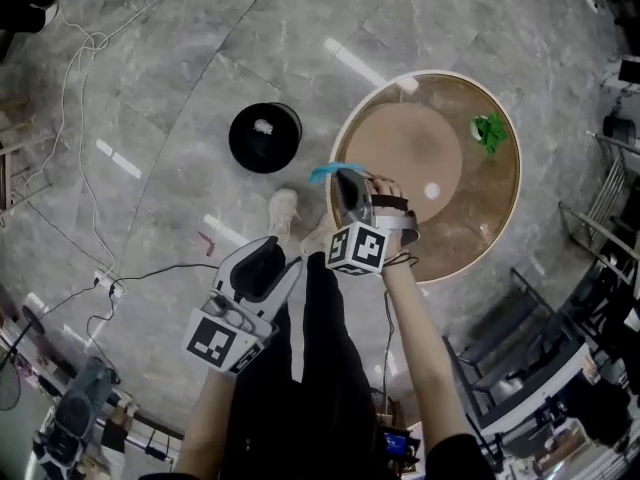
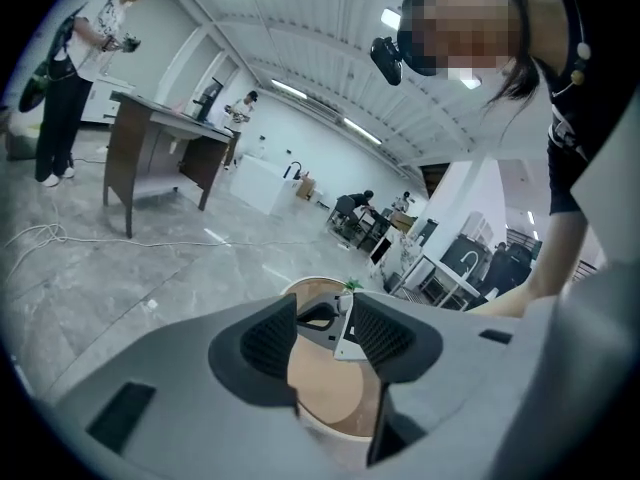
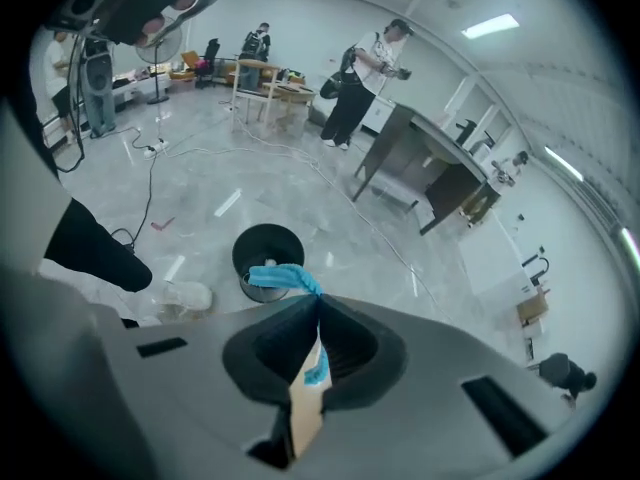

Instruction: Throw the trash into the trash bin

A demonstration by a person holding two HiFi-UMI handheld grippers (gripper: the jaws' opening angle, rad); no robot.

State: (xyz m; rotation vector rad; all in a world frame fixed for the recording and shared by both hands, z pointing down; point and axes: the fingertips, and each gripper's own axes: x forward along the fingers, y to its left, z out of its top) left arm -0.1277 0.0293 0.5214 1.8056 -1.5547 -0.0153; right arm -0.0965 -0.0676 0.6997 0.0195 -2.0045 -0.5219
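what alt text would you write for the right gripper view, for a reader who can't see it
The right gripper, jaws shut on a crumpled blue strip of trash, points down towards a round black trash bin on the grey marble floor. Farther off, a dark table and a few people stand in a bright hall.

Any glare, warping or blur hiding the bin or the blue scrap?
Head view: glare streaks on the grey marble floor and round brown table, yet the black round trash bin is sharp. Right gripper view: fisheye bending, dark corners, but the crumpled blue scrap in the right gripper is crisp. Left gripper view: equally warped.
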